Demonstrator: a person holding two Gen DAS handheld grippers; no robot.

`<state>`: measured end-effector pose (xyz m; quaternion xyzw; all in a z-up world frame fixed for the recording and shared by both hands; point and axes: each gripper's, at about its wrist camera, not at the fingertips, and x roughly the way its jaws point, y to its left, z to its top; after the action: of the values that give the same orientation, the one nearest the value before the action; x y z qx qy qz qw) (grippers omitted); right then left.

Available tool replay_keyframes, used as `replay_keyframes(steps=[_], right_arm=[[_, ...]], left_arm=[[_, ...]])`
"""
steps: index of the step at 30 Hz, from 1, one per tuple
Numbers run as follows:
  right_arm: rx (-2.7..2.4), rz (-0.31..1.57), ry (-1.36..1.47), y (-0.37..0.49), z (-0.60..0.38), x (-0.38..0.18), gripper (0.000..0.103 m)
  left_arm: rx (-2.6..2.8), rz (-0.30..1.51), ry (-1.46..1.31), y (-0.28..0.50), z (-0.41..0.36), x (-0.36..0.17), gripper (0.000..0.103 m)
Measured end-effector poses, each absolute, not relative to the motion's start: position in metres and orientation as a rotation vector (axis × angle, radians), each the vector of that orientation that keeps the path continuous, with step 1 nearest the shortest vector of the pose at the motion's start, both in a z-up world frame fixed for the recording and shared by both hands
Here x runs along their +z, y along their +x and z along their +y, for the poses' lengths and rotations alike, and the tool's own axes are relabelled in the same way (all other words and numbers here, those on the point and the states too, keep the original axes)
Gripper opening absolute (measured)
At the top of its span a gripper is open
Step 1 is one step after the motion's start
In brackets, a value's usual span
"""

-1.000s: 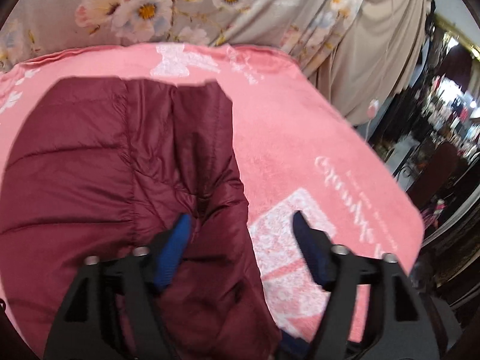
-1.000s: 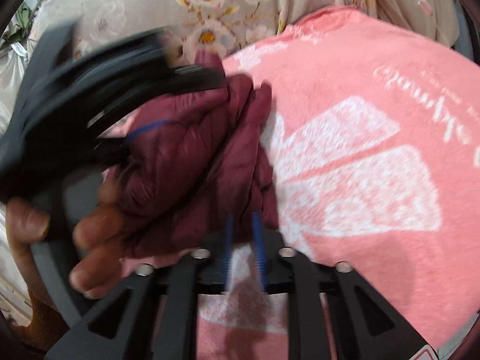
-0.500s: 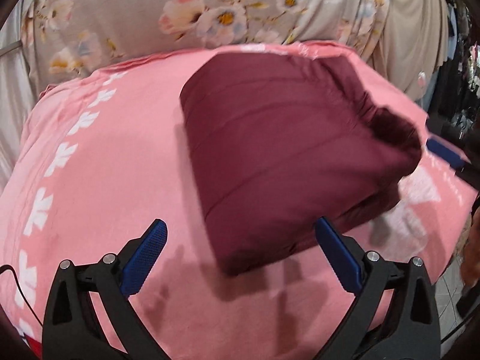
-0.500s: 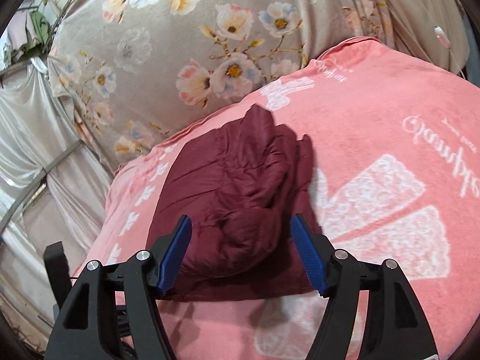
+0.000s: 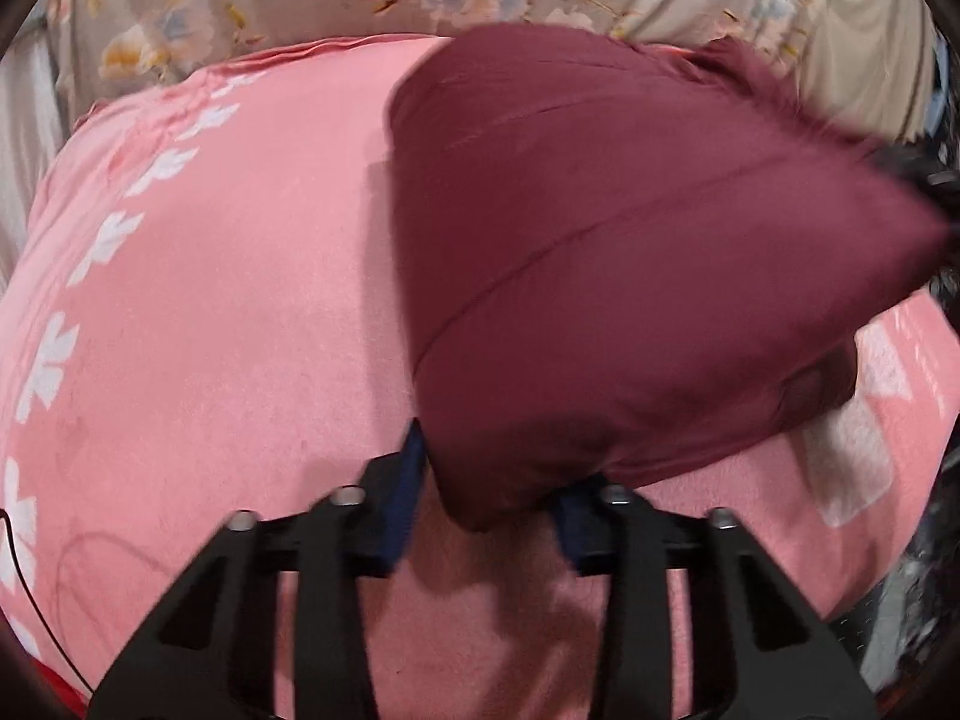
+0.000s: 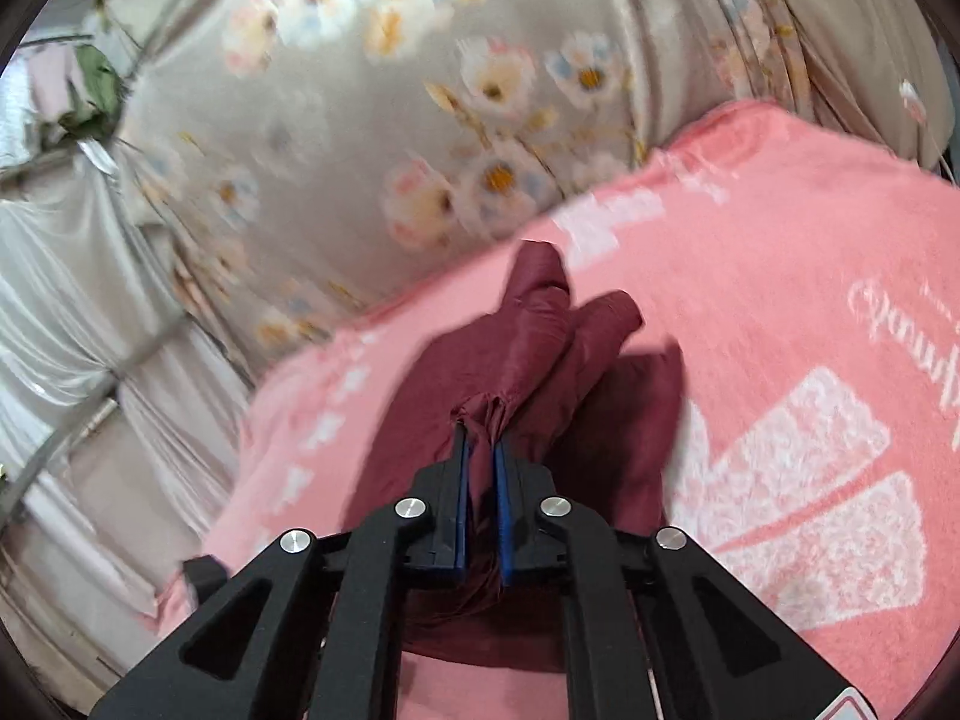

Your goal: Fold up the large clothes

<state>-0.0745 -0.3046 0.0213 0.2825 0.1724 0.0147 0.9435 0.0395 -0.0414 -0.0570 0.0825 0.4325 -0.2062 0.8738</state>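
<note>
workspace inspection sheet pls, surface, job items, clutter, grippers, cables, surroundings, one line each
surface: pink blanket with white flower and lettering prints, spread under the work.
job's things: maroon quilted jacket, folded into a bundle, near corner raised off the blanket.
clutter: nothing seen.
grippers: left gripper closed on the jacket's near corner; right gripper shut on a bunched fold of the jacket.
cables: thin dark cable on the blanket at the left edge of the left wrist view.
surroundings: grey floral curtain behind the blanket; pale plain drapes to its left.
</note>
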Motion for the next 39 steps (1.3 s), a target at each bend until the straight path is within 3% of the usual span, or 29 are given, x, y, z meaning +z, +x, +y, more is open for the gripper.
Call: replay_keyframes(steps=[3, 6, 11, 16, 20, 25, 30, 32, 34, 35, 36, 39], right_arm=[[-0.110, 0.408, 0.430, -0.078, -0.300, 0.009, 0.004], [-0.168, 0.558, 0.474, -0.059, -0.313, -0.039, 0.004], [-0.193, 0.636, 0.482, -0.047, -0.312, -0.071, 0.004], [-0.195, 0.661, 0.515, -0.046, -0.306, -0.075, 0.005], [-0.100, 0.606, 0.733, -0.068, -0.315, -0.060, 0.005], [-0.163, 0.682, 0.578, -0.065, -0.291, -0.075, 0.005], [-0.170, 0.649, 0.596, -0.072, -0.291, -0.071, 0.011], [-0.178, 0.633, 0.619, -0.079, -0.293, -0.067, 0.019], [-0.183, 0.623, 0.658, -0.087, -0.295, -0.066, 0.034], [-0.182, 0.622, 0.688, -0.089, -0.297, -0.068, 0.041], [-0.177, 0.627, 0.698, -0.090, -0.297, -0.069, 0.044], [-0.151, 0.677, 0.747, -0.084, -0.297, -0.083, 0.051]], left_arm=[[-0.424, 0.919, 0.156, 0.044, -0.039, -0.055, 0.028], [-0.402, 0.945, 0.168, 0.048, -0.044, -0.060, 0.023], [-0.378, 0.967, 0.187, 0.049, -0.049, -0.066, 0.023], [-0.370, 0.978, 0.184, 0.050, -0.049, -0.069, 0.023], [-0.372, 0.986, 0.176, 0.056, -0.046, -0.071, 0.023], [-0.390, 1.010, 0.143, 0.060, -0.041, -0.073, 0.023], [-0.467, 1.015, 0.097, 0.049, -0.025, -0.052, 0.024], [-0.523, 1.009, 0.064, 0.041, -0.011, -0.035, 0.025], [-0.558, 0.974, 0.025, 0.036, 0.004, -0.016, 0.039], [-0.555, 0.939, -0.002, 0.036, 0.011, -0.006, 0.061], [-0.545, 0.899, -0.037, 0.039, 0.018, 0.002, 0.072], [-0.522, 0.855, -0.118, 0.060, 0.022, 0.006, 0.079]])
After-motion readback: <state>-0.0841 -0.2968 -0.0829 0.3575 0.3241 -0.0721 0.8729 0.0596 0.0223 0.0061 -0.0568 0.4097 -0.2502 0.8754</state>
